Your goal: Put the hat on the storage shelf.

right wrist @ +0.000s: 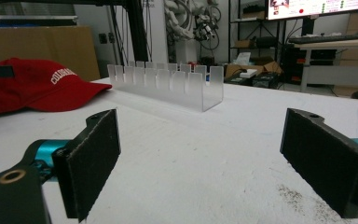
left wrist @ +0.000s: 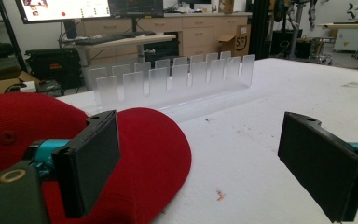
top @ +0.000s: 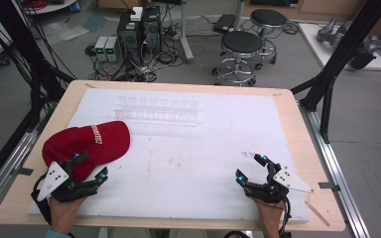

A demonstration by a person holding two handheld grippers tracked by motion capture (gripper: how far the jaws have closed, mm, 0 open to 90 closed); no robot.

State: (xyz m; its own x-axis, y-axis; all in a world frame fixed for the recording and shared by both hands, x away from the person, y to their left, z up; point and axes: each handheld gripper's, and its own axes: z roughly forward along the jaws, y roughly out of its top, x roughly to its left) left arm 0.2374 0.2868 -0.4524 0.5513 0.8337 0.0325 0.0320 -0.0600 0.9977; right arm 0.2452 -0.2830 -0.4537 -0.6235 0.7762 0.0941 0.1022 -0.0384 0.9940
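A red baseball cap with white lettering lies on the white mat at the left. My left gripper stands open at the cap's near edge, its left jaw over the red cloth and its right jaw over bare mat. A clear plastic slotted rack sits farther back near the middle. Across the table, my right gripper is open above the mat at the near right, nothing between its jaws. From there the rack and the cap lie ahead to the left.
The white mat covers most of the wooden table. Black frame posts rise at both sides. Stools and computer boxes stand on the floor beyond the far edge.
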